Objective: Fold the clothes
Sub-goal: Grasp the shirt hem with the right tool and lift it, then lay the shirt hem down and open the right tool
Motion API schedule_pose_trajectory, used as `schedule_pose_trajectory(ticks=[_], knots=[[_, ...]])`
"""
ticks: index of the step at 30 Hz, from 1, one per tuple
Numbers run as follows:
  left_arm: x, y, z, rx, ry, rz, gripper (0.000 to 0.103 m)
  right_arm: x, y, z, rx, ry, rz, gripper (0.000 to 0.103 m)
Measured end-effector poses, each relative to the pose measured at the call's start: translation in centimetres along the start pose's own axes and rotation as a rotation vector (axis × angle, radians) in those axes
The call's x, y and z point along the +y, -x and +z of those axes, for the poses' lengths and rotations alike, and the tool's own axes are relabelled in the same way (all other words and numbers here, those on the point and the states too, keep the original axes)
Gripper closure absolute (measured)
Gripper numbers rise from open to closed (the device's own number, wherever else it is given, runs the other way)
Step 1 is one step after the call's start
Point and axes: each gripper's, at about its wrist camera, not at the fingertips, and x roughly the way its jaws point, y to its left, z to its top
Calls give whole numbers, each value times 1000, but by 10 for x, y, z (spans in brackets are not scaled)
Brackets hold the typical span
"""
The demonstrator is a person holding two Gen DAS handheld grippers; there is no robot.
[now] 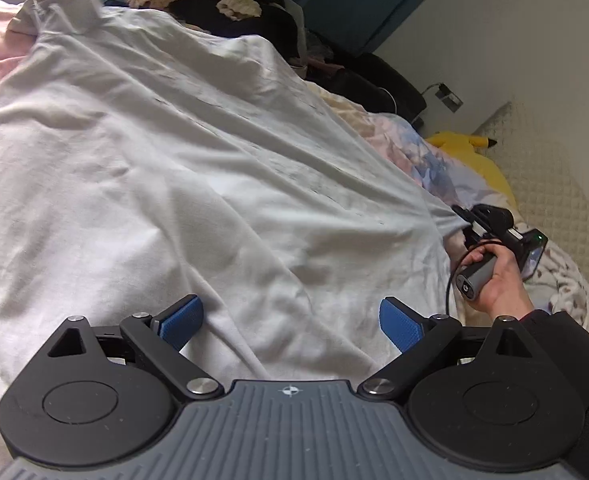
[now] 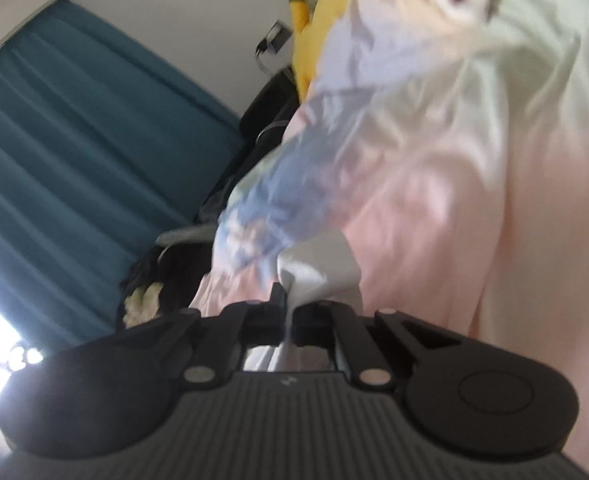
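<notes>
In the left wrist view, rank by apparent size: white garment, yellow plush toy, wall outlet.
1. white garment, filling most of the frame
2. yellow plush toy, partly hidden by bedding
3. wall outlet, smallest

The garment lies nearest the camera, which exaggerates its lead.

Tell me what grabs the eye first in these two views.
The big white garment spread across the bed, filling most of the left wrist view. At its right edge the right gripper pinches a corner, jaws shut on bunched white cloth. The left gripper hovers over the near hem, jaws wide open.
</notes>
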Motion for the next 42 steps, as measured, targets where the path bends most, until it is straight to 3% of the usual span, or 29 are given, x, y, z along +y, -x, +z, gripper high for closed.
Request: schedule_pose_trajectory(ticks=[5,10,15,19,21,22,23,24,25,31,42], knots=[[4,10,6,-28,17,11,7,38,1,6,12,252,-73,99],[8,31,11,-91,15,41,7,122,12,-21,17,530,-16,98],[17,46,21,-155,25,86,7,205,13,-102,132,827,124,98],[35,50,26,-174,95,87,7,231,-3,-188,277,978,136,98],[42,47,28,-170,111,87,7,232,-11,-221,345,1022,103,92],[45,45,28,-167,113,86,7,232,-16,-237,379,1044,86,74],[47,43,28,-163,112,85,7,232,-18,-250,407,1054,81,43],[49,41,29,-158,111,84,7,234,-14,-254,419,1047,99,29],[50,39,29,-154,111,79,7,236,-8,-255,419,1042,124,18],[50,31,32,-155,113,59,7,248,56,-236,429,995,229,18],[12,30,15,-144,-76,34,7,189,240,-170,198,908,173,18]])
